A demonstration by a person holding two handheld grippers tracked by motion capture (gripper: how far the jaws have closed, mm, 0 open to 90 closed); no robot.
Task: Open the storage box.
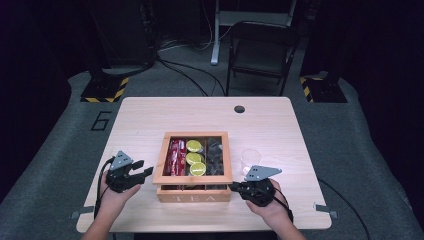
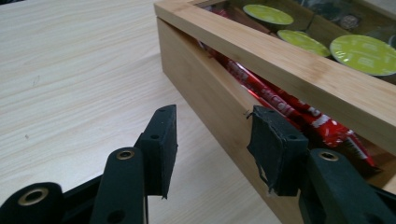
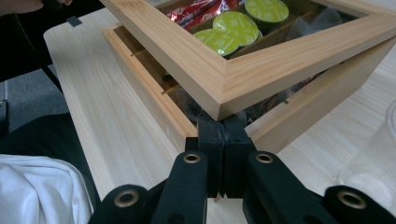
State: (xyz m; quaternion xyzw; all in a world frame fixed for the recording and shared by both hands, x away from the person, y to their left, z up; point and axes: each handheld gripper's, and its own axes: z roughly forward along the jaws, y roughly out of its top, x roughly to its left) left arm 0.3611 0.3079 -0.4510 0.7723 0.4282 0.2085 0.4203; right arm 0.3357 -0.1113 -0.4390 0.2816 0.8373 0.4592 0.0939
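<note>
While the lid (image 3: 261,60) tilts up, its frame hides the right gripper's (image 3: 223,126) jaw tips.

Wooden tea box (image 1: 194,194), lid ajar, between left tongs (image 1: 146,172) and right tongs (image 1: 234,187).

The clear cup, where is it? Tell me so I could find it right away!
Look at the wooden tea box in the middle of the table. Just to its right, beyond the right gripper, stands the cup. It is the see-through plastic thing there, empty and upright, standing apart from the box.
</note>
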